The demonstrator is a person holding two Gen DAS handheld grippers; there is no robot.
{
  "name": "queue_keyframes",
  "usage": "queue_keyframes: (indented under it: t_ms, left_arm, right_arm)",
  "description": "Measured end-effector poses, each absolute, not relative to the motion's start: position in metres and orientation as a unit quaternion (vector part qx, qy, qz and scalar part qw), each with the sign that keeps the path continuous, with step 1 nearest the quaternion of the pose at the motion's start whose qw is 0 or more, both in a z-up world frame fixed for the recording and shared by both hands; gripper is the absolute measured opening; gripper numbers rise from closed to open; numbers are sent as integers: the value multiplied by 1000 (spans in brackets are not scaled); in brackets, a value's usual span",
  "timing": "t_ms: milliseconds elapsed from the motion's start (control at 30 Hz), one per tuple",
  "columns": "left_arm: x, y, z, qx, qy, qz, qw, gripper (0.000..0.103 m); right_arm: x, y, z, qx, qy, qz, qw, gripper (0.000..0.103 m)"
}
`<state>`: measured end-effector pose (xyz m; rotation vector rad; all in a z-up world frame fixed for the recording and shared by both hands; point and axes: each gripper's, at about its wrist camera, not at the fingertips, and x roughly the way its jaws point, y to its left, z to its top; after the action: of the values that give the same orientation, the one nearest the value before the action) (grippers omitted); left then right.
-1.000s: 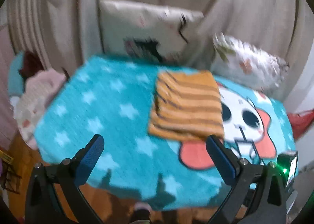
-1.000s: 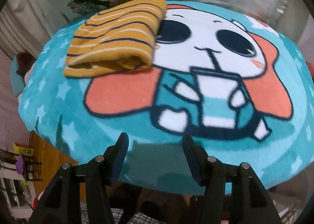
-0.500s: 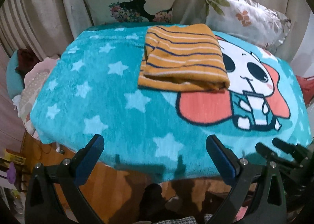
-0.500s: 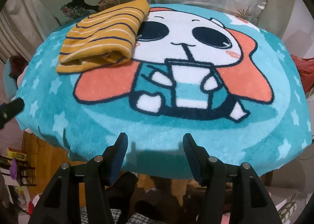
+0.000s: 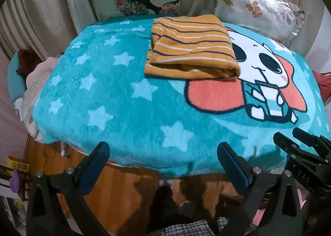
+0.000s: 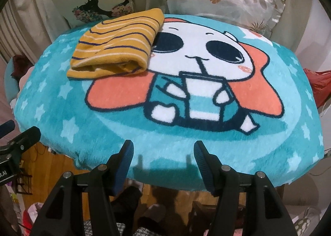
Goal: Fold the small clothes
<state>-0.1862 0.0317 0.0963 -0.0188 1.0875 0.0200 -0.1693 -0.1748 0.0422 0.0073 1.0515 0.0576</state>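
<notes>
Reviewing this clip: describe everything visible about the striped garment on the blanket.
The striped garment is mustard yellow with thin navy and white stripes, and looks like soft knit. It is folded into a compact rectangle several layers thick, with a rounded fold along its right side and open layered edges facing the cameras. It lies flat at the far side of the teal blanket, partly over the cartoon figure's head and ear, just before the cushions. Only the blanket touches it; both grippers are open and well short of it, at the near edge.

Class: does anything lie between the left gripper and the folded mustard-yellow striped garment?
Nothing visible does. Between the open left gripper and the folded mustard-yellow striped garment lies only bare teal star-patterned blanket.
</notes>
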Motion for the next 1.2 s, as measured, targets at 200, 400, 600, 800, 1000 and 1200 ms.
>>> queue_keyframes:
  t_ms: [200, 400, 600, 800, 1000, 1200]
  left_arm:
    - [-191, 32, 95, -9, 521, 6, 854, 103]
    - [-192, 31, 94, -10, 522, 5, 853, 103]
    - [-196, 37, 90, -15, 529, 5, 849, 103]
    - [-196, 51, 88, -25, 533, 14, 845, 103]
    - [-192, 63, 83, -40, 543, 19, 838, 103]
    - [-186, 81, 79, -44, 555, 31, 830, 103]
  right_arm:
    - [-174, -176, 43, 7, 500, 25, 866, 65]
    - [-179, -175, 43, 8, 500, 22, 866, 66]
    - [-178, -169, 43, 4, 502, 27, 864, 66]
    - [-174, -154, 44, -4, 499, 38, 866, 67]
    - [-165, -146, 46, -10, 496, 40, 867, 67]
    - [-111, -134, 71, 4, 478, 55, 877, 67]
